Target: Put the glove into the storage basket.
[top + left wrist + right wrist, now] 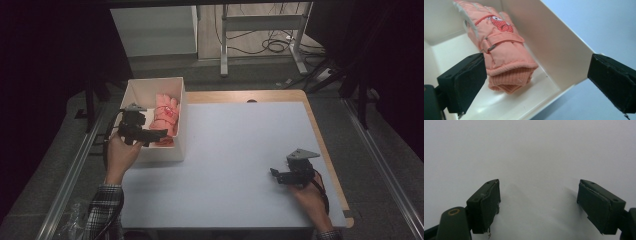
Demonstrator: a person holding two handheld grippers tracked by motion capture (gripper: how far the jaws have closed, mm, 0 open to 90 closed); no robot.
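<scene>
A white open box (182,122) stands at the table's left edge. Inside it lie pink padded gloves (165,117) with a ribbed cuff and a red dotted patch (504,53). My left gripper (152,136) hovers over the box's near end, open, its jaws wide apart with the glove cuff and the box wall (559,57) between them and nothing gripped. My right gripper (278,176) is low over the white table top at the right front, open; in the right gripper view (537,202) only bare table lies between its jaws.
A white sheet (240,160) covers the table, with a wooden rim (320,145) showing at the back and right. Metal rails run along both sides. A desk frame and cables (270,42) stand on the floor beyond.
</scene>
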